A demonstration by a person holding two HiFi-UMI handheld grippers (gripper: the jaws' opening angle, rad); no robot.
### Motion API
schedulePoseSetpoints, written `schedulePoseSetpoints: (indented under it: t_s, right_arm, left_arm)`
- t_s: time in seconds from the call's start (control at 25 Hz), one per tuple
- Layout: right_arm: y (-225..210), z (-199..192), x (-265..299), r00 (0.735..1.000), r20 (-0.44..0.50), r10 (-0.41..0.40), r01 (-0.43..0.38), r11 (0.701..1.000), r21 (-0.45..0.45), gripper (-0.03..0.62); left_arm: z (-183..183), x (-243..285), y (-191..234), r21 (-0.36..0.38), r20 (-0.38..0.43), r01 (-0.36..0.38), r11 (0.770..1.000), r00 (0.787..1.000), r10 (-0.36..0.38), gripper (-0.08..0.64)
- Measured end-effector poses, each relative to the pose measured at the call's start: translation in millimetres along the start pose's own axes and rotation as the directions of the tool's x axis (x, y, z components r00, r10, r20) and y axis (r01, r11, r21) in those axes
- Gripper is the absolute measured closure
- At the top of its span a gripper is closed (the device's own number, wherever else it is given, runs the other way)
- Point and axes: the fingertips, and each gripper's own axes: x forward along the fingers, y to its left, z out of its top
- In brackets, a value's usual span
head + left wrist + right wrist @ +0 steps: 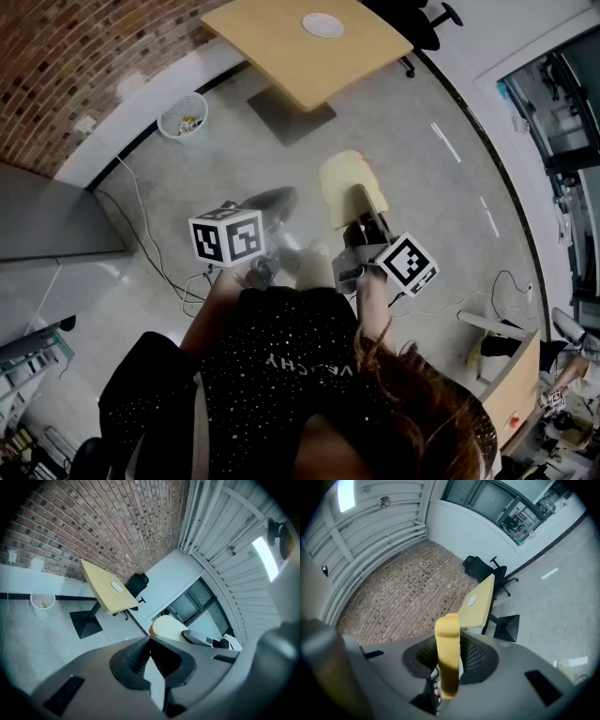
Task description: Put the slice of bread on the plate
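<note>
A slice of bread [352, 187] with a tan crust stands on edge between the jaws of my right gripper [361, 204], which is shut on it. In the right gripper view the bread [449, 653] rises from between the pads, edge toward the camera. A white plate [322, 24] lies on a light wooden table [272, 52] well ahead of both grippers, over open floor. My left gripper [272, 202] is to the left of the bread, its jaws closed tip to tip with nothing in them [150, 638]. The left gripper view shows the bread [168, 627] and the plate [116, 587].
A white wire wastebasket [183, 115] stands by the brick wall [84, 66] on the left. A black office chair [422, 23] sits behind the table. The table's dark base plate [291, 117] lies on the grey floor. Cables [150, 244] trail at the left.
</note>
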Motion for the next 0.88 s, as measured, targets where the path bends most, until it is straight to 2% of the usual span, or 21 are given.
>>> schedulePoseSetpoints:
  t_s: [0.12, 0.4, 0.56, 0.88]
  right_arm:
    - [1, 9, 4, 0.999, 0.012, 0.040, -0.040, 0.999, 0.002, 0.500]
    - [-25, 39, 26, 1.000, 0.016, -0.001, 0.000, 1.000, 0.027, 0.500]
    - [-47, 78, 43, 1.000, 0.013, -0.020, 0.020, 0.999, 0.031, 0.499]
    - [-75, 172, 95, 0.999, 0.026, 0.040, -0.041, 0.999, 0.007, 0.499]
  left_arm:
    - [-2, 9, -4, 0.010, -0.015, 0.009, 1.000, 1.000, -0.009, 0.549]
    - [23, 49, -7, 0.018, -0.011, 0.007, 1.000, 1.000, -0.007, 0.551]
    - [41, 88, -14, 0.022, -0.004, -0.001, 1.000, 1.000, 0.001, 0.551]
    - [96, 178, -30, 0.040, 0.062, -0.002, 0.999, 0.998, -0.001, 0.551]
